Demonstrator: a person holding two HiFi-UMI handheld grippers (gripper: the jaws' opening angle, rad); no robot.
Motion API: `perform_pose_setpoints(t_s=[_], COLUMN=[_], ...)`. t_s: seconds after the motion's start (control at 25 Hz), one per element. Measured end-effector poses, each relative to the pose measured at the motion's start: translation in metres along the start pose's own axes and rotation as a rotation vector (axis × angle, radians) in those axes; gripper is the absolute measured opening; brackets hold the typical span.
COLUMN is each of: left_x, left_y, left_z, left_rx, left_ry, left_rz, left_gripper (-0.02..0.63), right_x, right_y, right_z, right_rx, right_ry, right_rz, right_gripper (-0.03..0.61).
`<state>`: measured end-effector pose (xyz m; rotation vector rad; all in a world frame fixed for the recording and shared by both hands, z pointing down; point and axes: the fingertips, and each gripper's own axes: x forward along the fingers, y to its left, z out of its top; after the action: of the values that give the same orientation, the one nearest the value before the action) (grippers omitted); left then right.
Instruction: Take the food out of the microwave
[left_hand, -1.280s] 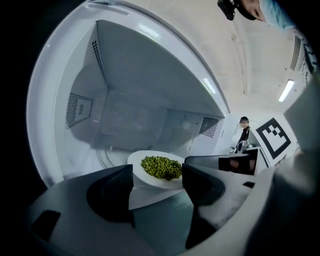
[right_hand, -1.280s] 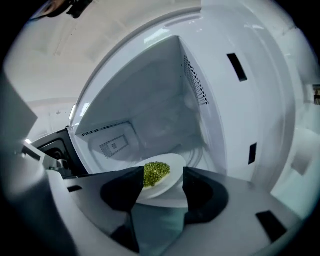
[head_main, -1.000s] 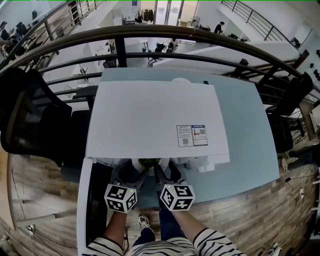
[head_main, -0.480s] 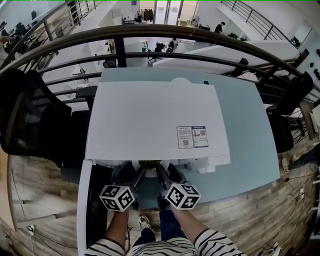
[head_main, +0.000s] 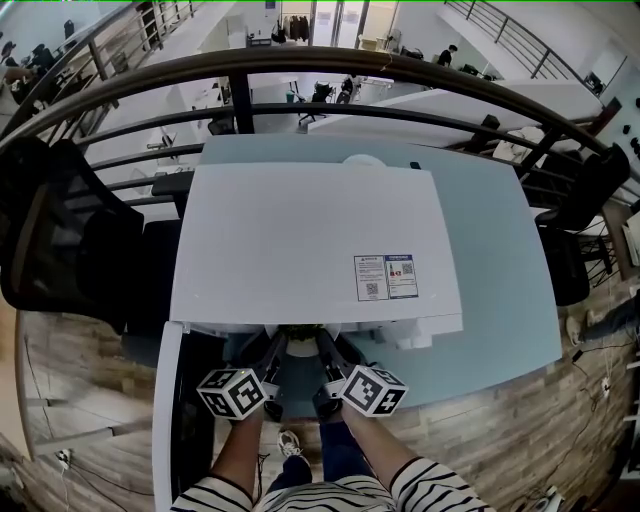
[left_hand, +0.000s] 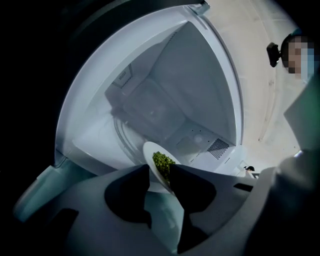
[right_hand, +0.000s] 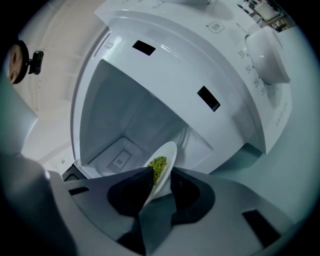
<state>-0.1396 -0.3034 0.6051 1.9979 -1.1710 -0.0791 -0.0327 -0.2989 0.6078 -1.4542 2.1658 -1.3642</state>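
Plate of green food: pinching its opposite rims with left gripper and right gripper, jaws just closing, inside open microwave.

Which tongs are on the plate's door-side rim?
The left tongs, beside the open door; the right tongs grip the dial side. Both have just closed on the plate.

Sticker atop the microwave: print too small to read.

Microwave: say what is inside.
A white plate of green food is at the front of the microwave cavity; the left gripper and right gripper have just been closing their jaws onto its rim. Behind it, bare walls. The floor beneath the plate is covered.
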Motion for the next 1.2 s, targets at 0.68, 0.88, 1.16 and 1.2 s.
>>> perform_pose_setpoints(t_s=[0.68,0.88,1.16,1.2], left_x=[-0.034,-0.051,-0.079,-0.083], left_y=[-0.024,-0.037,-0.061,-0.063], left_z=[-0.017,-0.024,-0.037,-0.04], left_rx=[-0.145,-0.135,-0.115,-0.113], left_ry=[-0.013,-0.012,0.002,0.007], left_rz=[-0.05,-0.072,-0.112,-0.114], left_gripper=[0.096,0.078,0.074,0.074], right_x=[-0.042,-0.065,-0.103,-0.109], right_y=[0.013,0.018,0.026,0.027], right_z=[-0.006,-0.015,-0.028,-0.031], right_rx=[0.05,0.056,0.072,0.074], right_ry=[-0.01,-0.026,-0.052,-0.056], right_rz=[0.036,0.038,0.027,0.024], right_gripper=[0.074,0.066,0.066,0.066])
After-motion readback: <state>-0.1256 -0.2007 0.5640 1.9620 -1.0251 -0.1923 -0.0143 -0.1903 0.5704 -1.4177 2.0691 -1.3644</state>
